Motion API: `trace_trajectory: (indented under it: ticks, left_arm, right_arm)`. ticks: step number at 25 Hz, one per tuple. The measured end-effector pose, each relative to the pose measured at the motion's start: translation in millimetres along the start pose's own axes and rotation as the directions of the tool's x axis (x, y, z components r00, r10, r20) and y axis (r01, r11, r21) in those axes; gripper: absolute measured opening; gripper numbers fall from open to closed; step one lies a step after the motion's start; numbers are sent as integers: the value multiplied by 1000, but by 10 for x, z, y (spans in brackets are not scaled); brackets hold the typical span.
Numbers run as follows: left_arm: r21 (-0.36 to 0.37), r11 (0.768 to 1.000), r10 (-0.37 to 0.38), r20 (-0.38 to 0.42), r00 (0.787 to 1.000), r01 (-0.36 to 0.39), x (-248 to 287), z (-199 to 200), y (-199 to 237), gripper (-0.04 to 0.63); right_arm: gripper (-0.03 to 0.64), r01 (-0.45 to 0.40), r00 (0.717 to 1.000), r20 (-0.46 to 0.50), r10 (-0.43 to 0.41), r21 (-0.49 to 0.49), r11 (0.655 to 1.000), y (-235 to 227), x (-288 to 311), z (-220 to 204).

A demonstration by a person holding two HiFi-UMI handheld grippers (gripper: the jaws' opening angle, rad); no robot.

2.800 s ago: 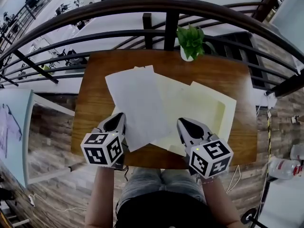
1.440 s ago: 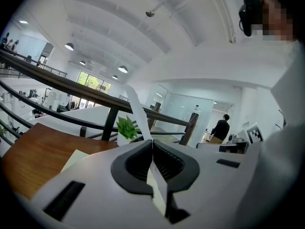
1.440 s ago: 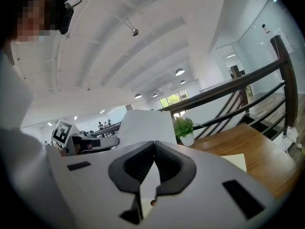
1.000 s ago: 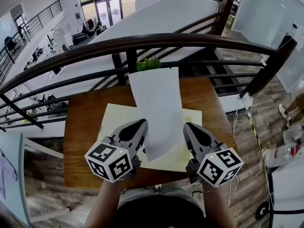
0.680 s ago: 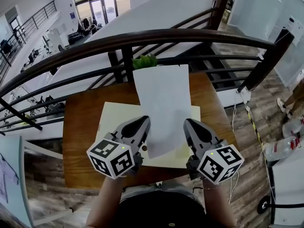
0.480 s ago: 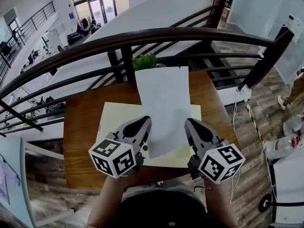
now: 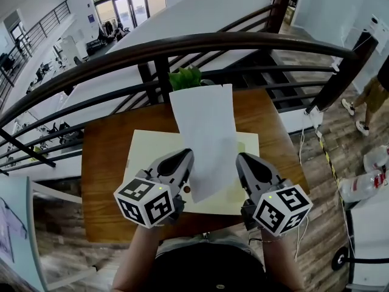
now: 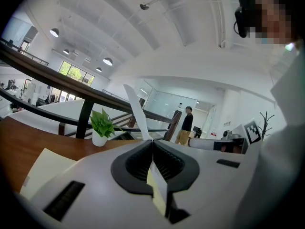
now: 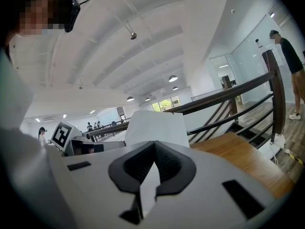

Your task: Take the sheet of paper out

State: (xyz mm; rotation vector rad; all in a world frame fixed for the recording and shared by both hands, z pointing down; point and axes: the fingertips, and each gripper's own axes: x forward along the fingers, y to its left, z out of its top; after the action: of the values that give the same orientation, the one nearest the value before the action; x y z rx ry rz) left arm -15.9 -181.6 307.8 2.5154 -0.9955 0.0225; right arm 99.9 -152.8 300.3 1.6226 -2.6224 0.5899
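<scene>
A white sheet of paper (image 7: 203, 132) stands lifted off the table, its far end up by the railing. My left gripper (image 7: 184, 157) is shut on the sheet's near left edge and my right gripper (image 7: 242, 159) is shut on its near right edge. In the left gripper view the sheet (image 8: 136, 111) shows edge-on, rising from the closed left gripper (image 8: 152, 143). From the right gripper view the sheet (image 9: 155, 123) shows broadside beyond the closed right gripper (image 9: 154, 144). A pale yellow folder (image 7: 149, 157) lies flat on the table under the sheet.
The wooden table (image 7: 103, 181) is small, with a potted green plant (image 7: 185, 78) at its far edge. A dark curved railing (image 7: 182, 44) runs just behind it. A person (image 7: 364, 96) stands on the floor at the right.
The sheet lay flat over the folder earlier; now both grippers hold it raised and lengthwise. Over the last second it has only swayed slightly.
</scene>
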Motion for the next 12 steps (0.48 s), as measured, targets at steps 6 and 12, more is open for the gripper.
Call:
trace_trajectory:
  ticks: [6,12]
  left_arm:
    - [-4,1000,4,0,1000,-4,-12,-9,31,20]
    - [-12,1000,4,1,1000,-4,1,-4,45,20]
  right_arm:
    - [26,-7,1000,-10,7,-6,1000,11,27,-32]
    - [26,-8,1000,-20,8,-39,999,25,39,-27]
